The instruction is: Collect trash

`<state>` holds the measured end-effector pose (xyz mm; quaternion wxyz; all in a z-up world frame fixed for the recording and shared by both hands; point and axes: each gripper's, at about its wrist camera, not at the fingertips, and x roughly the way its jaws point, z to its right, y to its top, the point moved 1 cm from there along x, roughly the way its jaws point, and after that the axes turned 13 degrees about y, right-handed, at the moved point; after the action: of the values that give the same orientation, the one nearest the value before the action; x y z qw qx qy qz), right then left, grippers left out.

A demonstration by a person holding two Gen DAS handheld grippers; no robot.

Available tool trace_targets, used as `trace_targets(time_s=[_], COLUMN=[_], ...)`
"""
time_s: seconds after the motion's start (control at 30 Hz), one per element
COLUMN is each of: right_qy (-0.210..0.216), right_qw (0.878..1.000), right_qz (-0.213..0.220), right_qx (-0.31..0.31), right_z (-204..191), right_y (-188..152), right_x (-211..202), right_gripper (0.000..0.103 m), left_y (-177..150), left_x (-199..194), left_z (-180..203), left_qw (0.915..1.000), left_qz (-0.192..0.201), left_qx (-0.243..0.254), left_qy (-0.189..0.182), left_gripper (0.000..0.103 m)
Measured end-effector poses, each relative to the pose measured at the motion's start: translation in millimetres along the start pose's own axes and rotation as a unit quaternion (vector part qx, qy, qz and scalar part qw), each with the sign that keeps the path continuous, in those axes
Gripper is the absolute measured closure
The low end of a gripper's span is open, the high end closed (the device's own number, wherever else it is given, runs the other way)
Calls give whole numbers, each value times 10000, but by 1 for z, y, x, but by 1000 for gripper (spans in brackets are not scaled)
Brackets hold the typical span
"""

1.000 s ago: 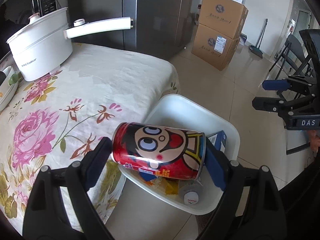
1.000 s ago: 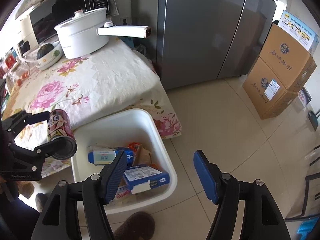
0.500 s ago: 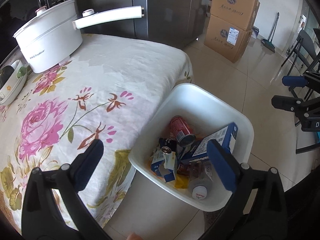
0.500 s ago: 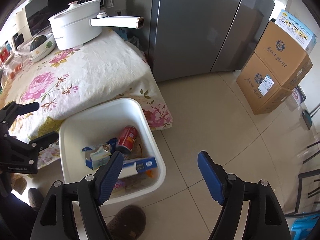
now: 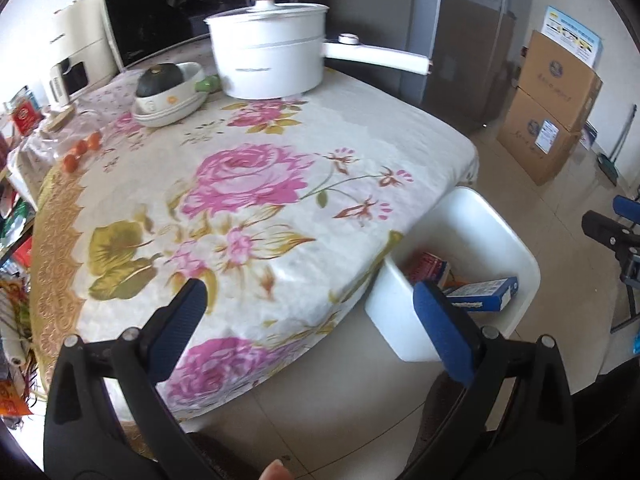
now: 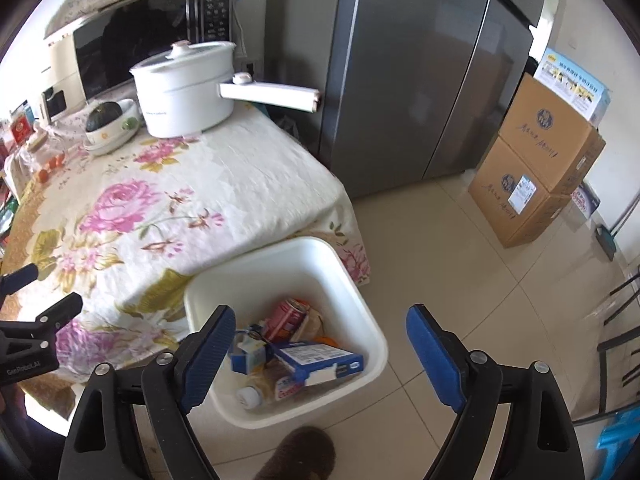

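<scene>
A tall grey refrigerator [image 6: 420, 80] stands at the far side of the room on a pale tiled floor [image 6: 460, 264], with two stacked cardboard boxes [image 6: 540, 160] to its right. Left of it a table under a rose-printed tablecloth [image 5: 248, 184] fills the near left of both views. At the table's far end sit one black-fronted microwave [image 5: 160, 16], one white electric pot [image 5: 268, 56] with a long handle, and one white bowl [image 5: 172, 100] holding a dark squash. A few small orange fruits — three, as far as the blur allows — lie at the far left edge.

On the floor, just beside the table's near right corner, sits one white plastic bin [image 6: 348, 292] holding the trash: one red drink can [image 6: 286, 314], one blue-and-white carton [image 6: 320, 360], one smaller blue carton [image 6: 248, 354] and one clear bottle with a white cap [image 6: 256, 396].

The left gripper [image 5: 308, 320] hangs above the table's near edge, fingers spread wide with nothing between them. The right gripper [image 6: 320, 344] is above the bin — its jaws are opening, and they hold nothing.
</scene>
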<state>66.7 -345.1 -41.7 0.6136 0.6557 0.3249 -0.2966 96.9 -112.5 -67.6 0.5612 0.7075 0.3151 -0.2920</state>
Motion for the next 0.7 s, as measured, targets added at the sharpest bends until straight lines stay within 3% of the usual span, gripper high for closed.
trace_targets(time_s=[0.1, 0.3, 0.7], right_qy=[11, 165, 124], right_qw=[9993, 9958, 9895], right_qz=[283, 800, 1389], right_qx=[-242, -407, -381], right_z=[-30, -72, -105], right_y=[-5, -26, -23], right_x=[-15, -42, -52], right_gripper=[0, 0, 0], left_y=[-7, -22, -38], left_x=[-15, -47, -67], left_z=[-27, -61, -79], left_qw=[9991, 9943, 9900], left_qz=[209, 653, 961], left_qx=[-182, -384, -742], left_qy=[309, 746, 720], left_gripper=[1, 1, 1])
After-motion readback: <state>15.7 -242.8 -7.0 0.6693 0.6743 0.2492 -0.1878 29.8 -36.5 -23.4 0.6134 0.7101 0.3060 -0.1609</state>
